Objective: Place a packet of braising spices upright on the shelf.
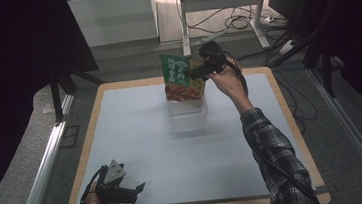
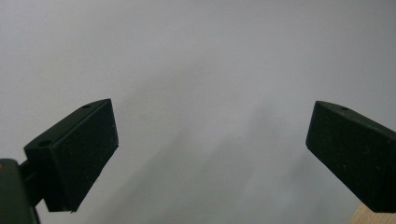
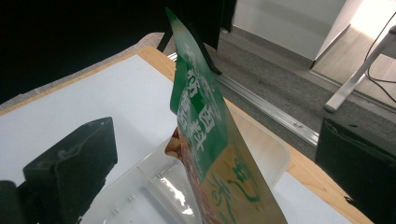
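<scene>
We see a green snack bag [image 1: 182, 79] standing upright in a clear plastic box [image 1: 188, 117] at the far middle of the white table [image 1: 138, 151]. Our right gripper [image 1: 197, 72] is raised just beside the bag's right edge; in the right gripper view its jaws are spread wide with the bag [image 3: 210, 140] between them, touching neither. Our left gripper [image 1: 138, 190] rests near the table's near left corner, jaws spread over bare surface.

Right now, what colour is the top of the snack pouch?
Green with white lettering on the snack pouch, clearest in the right gripper view.
</scene>
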A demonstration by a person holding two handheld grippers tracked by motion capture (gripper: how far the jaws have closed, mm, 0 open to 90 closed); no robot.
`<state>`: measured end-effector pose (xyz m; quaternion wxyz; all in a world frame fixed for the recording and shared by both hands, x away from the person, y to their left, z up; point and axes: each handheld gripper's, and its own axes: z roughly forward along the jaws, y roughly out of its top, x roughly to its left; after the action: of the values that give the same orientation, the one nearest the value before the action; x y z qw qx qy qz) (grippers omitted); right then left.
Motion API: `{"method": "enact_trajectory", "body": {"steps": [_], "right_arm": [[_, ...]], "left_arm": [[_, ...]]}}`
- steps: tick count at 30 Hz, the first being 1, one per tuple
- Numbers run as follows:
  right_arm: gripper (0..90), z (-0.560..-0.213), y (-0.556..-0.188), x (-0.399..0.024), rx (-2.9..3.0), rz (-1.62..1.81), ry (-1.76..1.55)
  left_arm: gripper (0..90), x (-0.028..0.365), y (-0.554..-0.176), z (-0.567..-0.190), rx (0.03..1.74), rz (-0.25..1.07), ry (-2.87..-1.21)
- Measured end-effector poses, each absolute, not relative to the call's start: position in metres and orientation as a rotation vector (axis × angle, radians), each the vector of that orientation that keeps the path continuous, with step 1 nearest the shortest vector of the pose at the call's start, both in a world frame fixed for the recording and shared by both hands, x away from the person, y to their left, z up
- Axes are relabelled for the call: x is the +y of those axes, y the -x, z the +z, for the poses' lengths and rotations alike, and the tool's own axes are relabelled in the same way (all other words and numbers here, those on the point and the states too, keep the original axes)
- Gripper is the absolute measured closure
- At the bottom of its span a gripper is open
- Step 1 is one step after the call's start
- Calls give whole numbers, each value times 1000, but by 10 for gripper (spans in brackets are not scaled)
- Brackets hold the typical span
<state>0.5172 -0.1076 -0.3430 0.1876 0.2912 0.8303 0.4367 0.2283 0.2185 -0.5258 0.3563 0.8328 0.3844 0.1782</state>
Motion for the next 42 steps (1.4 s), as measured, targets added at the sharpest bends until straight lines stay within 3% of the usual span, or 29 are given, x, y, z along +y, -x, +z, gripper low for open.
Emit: {"method": "enact_trajectory", "body": {"steps": [42], "right_arm": [[0,-354,-462,-149,2345,1360,-850]], "left_arm": [[20,223,-229,-525,1022,434,-2111]]}}
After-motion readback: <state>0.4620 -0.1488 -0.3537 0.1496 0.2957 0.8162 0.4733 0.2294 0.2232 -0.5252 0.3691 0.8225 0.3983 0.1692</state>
